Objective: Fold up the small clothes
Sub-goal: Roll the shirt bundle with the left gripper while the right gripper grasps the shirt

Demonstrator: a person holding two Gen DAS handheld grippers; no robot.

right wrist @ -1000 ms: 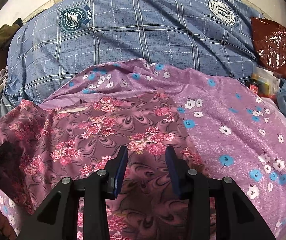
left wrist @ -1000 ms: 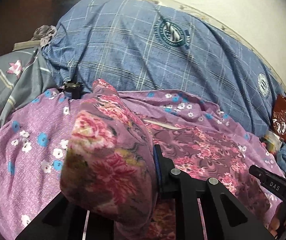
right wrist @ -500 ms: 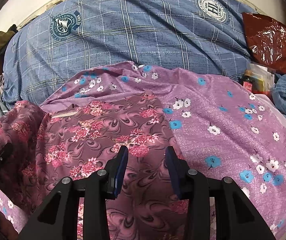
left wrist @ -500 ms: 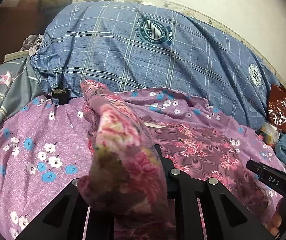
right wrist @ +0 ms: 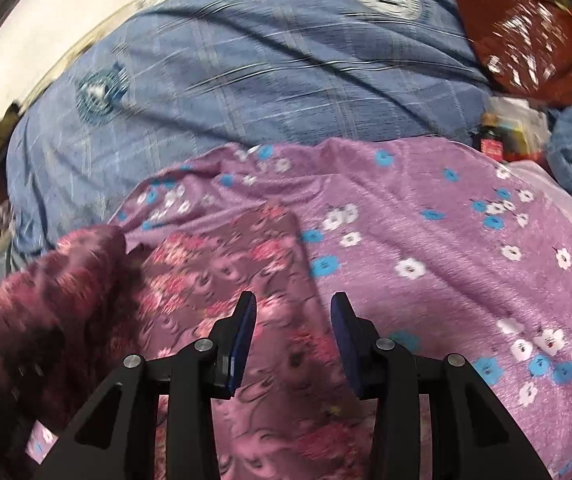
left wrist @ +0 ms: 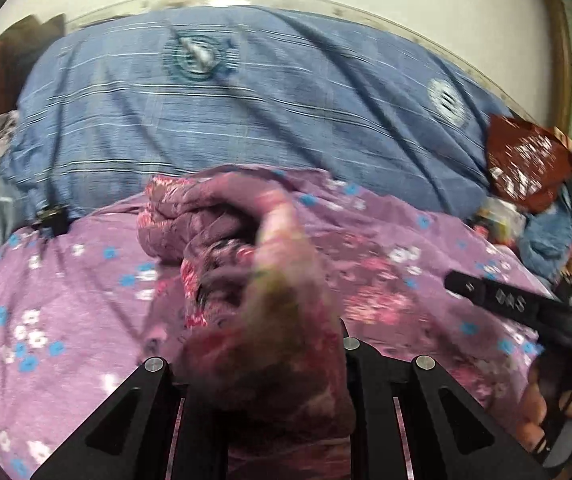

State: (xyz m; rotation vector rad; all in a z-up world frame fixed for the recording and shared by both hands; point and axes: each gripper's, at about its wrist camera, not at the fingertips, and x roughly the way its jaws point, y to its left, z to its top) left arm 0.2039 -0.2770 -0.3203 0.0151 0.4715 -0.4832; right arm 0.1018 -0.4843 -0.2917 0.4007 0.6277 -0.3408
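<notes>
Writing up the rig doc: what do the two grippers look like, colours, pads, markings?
Both are matte black with triangular cut-outs in the finger arms and silver pivot screws. The right gripper has dark blue pads on its fingers. Seen from the left camera, one finger carries white lettering too blurred to read, and a green light glows on the black body behind it. The left gripper is mostly covered.

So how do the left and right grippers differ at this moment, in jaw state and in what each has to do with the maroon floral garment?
The left gripper is shut on a bunched, lifted fold of the maroon floral garment; the right gripper holds nothing. The left's jaws are hidden under cloth; the right's blue pads stand apart, open above the flat part. Both are black and point over the purple flowered sheet.
</notes>
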